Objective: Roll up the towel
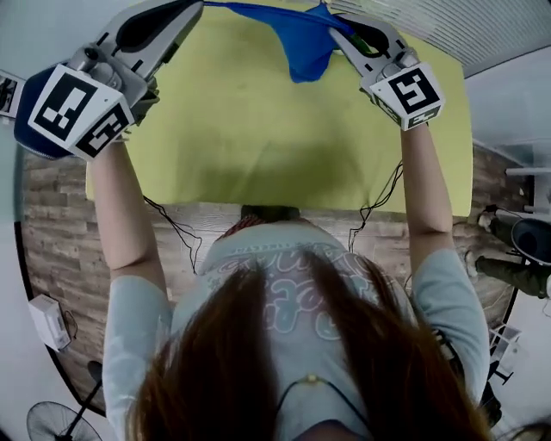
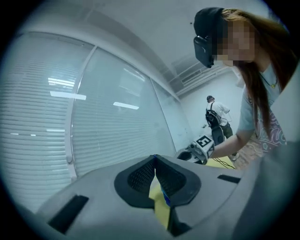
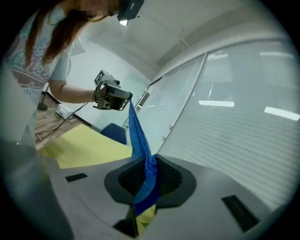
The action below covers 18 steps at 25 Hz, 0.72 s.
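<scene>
**Towel (image 1: 297, 39) stretched in the air between both grippers**

The blue towel hangs clear above the yellow-covered table (image 1: 258, 129). Its upper edge runs taut from the left gripper (image 1: 191, 7) to the right gripper (image 1: 343, 33). A loose fold sags down just beside the right gripper. Both grippers are raised over the far side of the table and point about level, and the person's forearms (image 1: 120, 215) reach up to them.

In the left gripper view the jaws are pressed together, with a thin blue edge of the towel pinched between the pads. In the right gripper view the jaws are clamped on a thicker bunch of the towel, which passes between the pads and rises away toward the other gripper.

A wall of glass and slatted blinds (image 2: 47, 117) stands beyond the table. A wooden floor (image 1: 52, 224) shows round the table, and a second person (image 2: 216, 115) stands well off in the background.
</scene>
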{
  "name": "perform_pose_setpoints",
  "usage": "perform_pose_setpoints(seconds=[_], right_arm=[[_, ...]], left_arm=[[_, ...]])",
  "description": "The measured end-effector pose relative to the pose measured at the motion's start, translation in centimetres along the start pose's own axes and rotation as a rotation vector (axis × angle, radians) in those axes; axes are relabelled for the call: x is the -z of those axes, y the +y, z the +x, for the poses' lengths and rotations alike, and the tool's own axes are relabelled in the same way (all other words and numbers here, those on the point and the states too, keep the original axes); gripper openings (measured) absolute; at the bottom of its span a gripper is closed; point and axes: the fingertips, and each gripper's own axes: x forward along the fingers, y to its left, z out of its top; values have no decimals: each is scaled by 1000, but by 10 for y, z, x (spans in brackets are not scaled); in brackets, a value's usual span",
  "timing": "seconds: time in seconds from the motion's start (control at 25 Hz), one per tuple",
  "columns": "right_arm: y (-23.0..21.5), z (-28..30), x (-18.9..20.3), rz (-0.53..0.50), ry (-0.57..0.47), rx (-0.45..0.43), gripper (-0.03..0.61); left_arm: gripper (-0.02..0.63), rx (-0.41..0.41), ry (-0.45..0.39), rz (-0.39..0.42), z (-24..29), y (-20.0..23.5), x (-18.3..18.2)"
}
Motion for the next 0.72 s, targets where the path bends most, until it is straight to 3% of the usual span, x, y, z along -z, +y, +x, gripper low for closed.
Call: perform_pose_setpoints(seconds=[0.12, 0.24, 0.36, 0.48, 0.6, 0.72], right_arm=[[-6, -30, -17, -118, -85, 99, 55], [32, -61, 20, -61, -75, 36, 73], [103, -90, 88, 99, 78, -124, 132], [171, -119, 122, 313, 174, -271, 155], [189, -133, 129, 375, 183, -278, 155], [175, -130, 138, 355, 217, -203, 155]], left_arm=[[15, 58, -116, 2, 15, -12, -22], [15, 201, -126, -95, 22, -52, 10], [15, 315, -38, -243, 15, -99, 74], [15, 457, 117, -338, -2, -150, 128], [16, 527, 278, -360, -19, -177, 164], [20, 511, 377, -371, -32, -178, 184]])
